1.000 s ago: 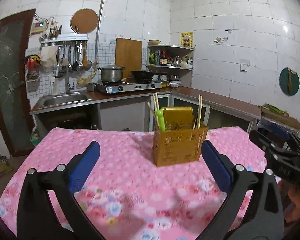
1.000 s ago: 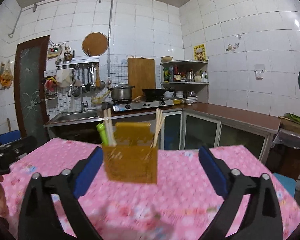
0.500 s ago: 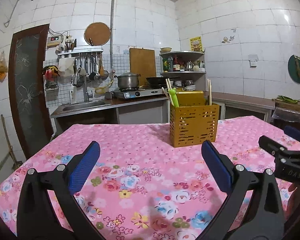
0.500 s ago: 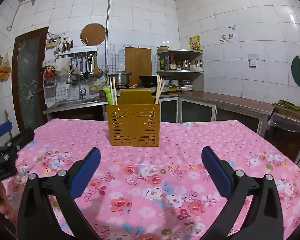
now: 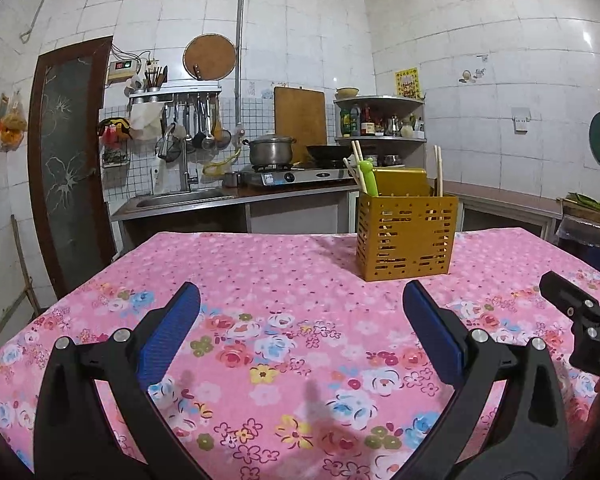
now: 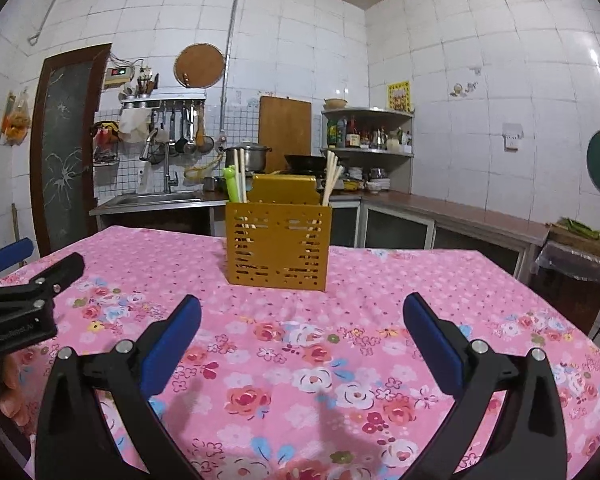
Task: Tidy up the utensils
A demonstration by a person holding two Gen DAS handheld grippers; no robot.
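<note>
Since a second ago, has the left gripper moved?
Yes. The left gripper has backed away: the yellow holder looks smaller and sits farther right against the stove.

Left gripper (image 5: 301,312) spread wide, nothing between the blue pads (image 5: 168,334), hovering low over the pink floral tablecloth (image 5: 260,280). Yellow slotted utensil holder (image 5: 406,236) upright ahead-right, well apart. Chopsticks (image 5: 438,171) and a green handle (image 5: 367,178) stick out. Right gripper (image 5: 580,326) at frame edge, its jaw state unclear.
</note>
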